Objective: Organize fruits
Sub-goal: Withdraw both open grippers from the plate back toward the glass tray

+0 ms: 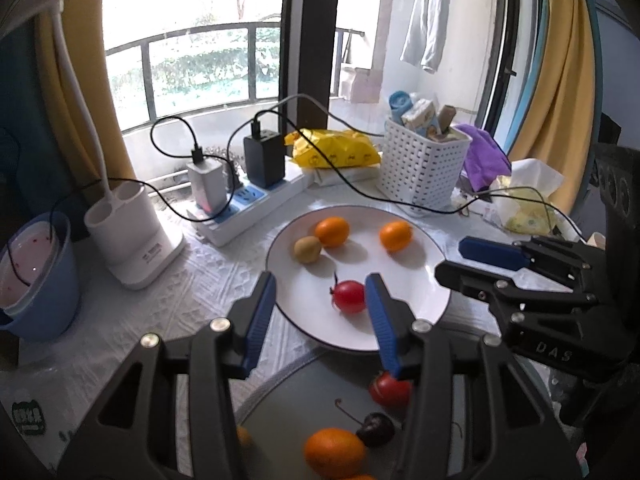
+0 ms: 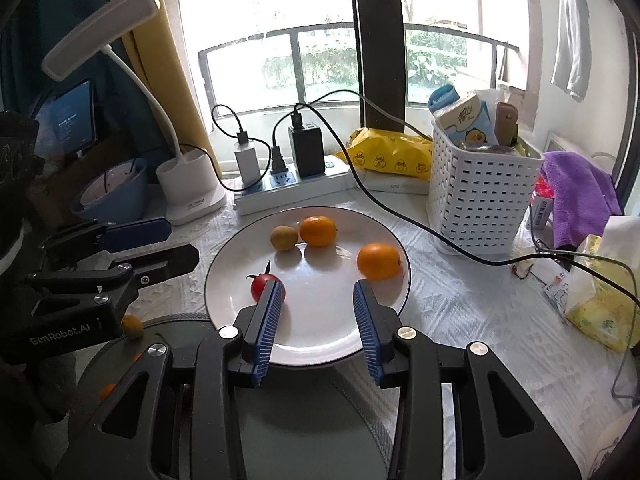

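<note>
A white plate [image 1: 416, 280] [image 2: 320, 336] holds two oranges [image 1: 332, 232] [image 1: 395, 235], a small kiwi [image 1: 307, 249] and a red cherry tomato [image 1: 349, 296]. My left gripper [image 1: 320, 304] is open and empty just above the plate's near edge, with the tomato between its fingertips' line. My right gripper [image 2: 319, 300] is open and empty over the plate; the tomato [image 2: 262, 285] sits by its left fingertip. Below, a grey plate [image 1: 300, 400] holds another tomato [image 1: 390, 389], a dark cherry [image 1: 375, 429] and an orange [image 1: 334, 453].
A white basket [image 2: 480, 196] of packets stands right of the plate. A power strip [image 2: 280, 192] with chargers and black cables lies behind. A desk lamp base [image 1: 134, 236] and blue bowl [image 1: 36, 276] stand at left. Tissue packs [image 2: 600, 304] and a purple cloth [image 2: 576, 196] lie at right.
</note>
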The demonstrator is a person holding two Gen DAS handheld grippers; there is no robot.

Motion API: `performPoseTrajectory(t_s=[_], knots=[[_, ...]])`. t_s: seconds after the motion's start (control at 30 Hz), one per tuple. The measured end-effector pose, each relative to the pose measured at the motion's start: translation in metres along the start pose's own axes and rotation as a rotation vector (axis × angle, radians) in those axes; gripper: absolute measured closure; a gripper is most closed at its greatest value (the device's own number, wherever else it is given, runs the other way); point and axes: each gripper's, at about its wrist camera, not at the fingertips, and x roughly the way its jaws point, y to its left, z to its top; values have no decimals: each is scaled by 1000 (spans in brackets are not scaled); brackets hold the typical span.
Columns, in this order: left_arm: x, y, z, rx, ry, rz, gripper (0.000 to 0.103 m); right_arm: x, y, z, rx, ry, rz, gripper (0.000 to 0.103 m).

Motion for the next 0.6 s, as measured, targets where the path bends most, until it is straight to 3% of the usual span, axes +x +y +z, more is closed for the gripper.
performPoseTrajectory(t_s=[0.6], knots=[[-51, -4, -32, -9, -29, 7, 55, -41, 19, -20, -11, -15, -14, 63]])
